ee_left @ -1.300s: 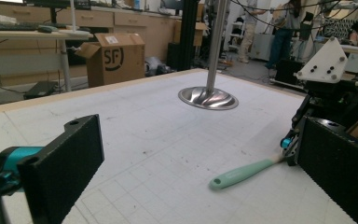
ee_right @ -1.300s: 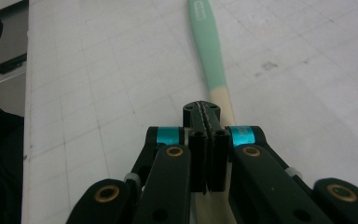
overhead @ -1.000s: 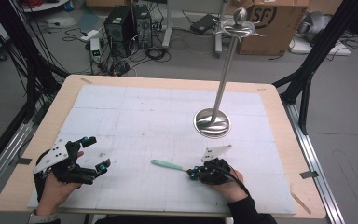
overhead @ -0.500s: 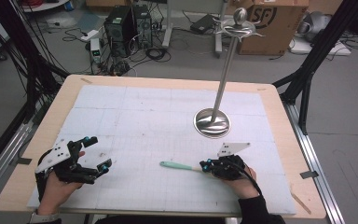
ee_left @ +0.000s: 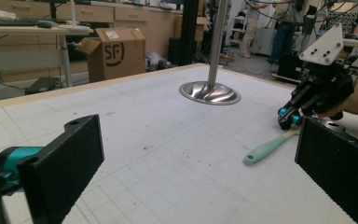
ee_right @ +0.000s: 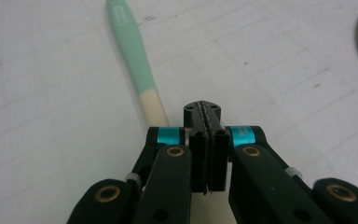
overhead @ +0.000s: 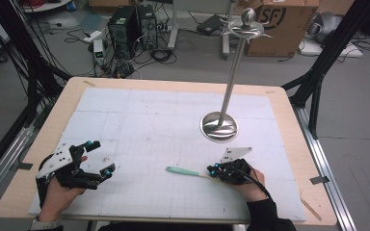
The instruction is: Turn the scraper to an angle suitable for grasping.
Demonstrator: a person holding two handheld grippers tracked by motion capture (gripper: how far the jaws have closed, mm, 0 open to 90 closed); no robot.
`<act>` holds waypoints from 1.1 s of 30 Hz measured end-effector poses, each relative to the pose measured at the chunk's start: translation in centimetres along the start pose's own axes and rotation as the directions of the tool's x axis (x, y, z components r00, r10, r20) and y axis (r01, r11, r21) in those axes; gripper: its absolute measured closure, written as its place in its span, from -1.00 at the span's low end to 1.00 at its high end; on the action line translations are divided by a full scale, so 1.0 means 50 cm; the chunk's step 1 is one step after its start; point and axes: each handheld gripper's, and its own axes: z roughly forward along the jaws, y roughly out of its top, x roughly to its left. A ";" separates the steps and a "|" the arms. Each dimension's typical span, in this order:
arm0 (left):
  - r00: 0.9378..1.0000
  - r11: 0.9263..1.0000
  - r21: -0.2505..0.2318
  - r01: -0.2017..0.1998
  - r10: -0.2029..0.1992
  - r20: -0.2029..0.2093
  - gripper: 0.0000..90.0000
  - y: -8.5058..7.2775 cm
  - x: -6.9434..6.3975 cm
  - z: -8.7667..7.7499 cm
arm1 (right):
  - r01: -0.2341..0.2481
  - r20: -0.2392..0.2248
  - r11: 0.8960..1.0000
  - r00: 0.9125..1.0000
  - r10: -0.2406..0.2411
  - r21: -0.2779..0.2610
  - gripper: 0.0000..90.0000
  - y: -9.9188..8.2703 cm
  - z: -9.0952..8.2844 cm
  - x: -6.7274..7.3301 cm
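The worktop (overhead: 125,103) is covered by a white gridded mat, and everything is placed relative to the metal stand (overhead: 219,126) sitting right of its middle. The left gripper (overhead: 99,159) is held far to the stand's left, near the front edge, with its jaws spread wide apart and nothing between them. The right gripper (overhead: 213,169) is parked just in front of the stand's base, jaws pressed together; the utensil's cream neck is seen running in under them, so whether it's actually pinched can't be told. The mint-handled utensil (overhead: 183,171) is laid flat in front of the stand, its handle pointing left.
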 end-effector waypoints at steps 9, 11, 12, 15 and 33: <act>1.000 1.000 -0.003 0.002 -0.002 0.003 -0.96 0.000 -0.001 0.000 | -0.006 -0.078 0.999 0.997 0.009 0.038 1.00 -0.017 -0.027 0.009; 1.000 1.000 0.001 -0.002 0.002 0.004 -0.96 0.001 -0.002 0.001 | -0.015 -0.087 0.999 0.996 0.019 0.041 1.00 -0.019 -0.029 0.011; 1.000 1.000 0.002 -0.002 0.002 0.005 -0.96 0.000 -0.002 0.001 | -0.013 -0.092 0.999 0.996 0.017 0.045 1.00 -0.020 -0.030 0.011; 1.000 1.000 -0.002 -0.009 0.009 0.004 -0.96 0.001 -0.004 0.002 | -0.021 -0.099 0.999 0.995 0.026 0.047 1.00 -0.019 -0.031 0.011; 1.000 1.000 -0.013 -0.006 0.007 0.014 -0.96 0.000 -0.006 0.001 | -0.005 -0.022 0.992 1.000 0.002 -0.125 -0.02 0.026 -0.089 0.019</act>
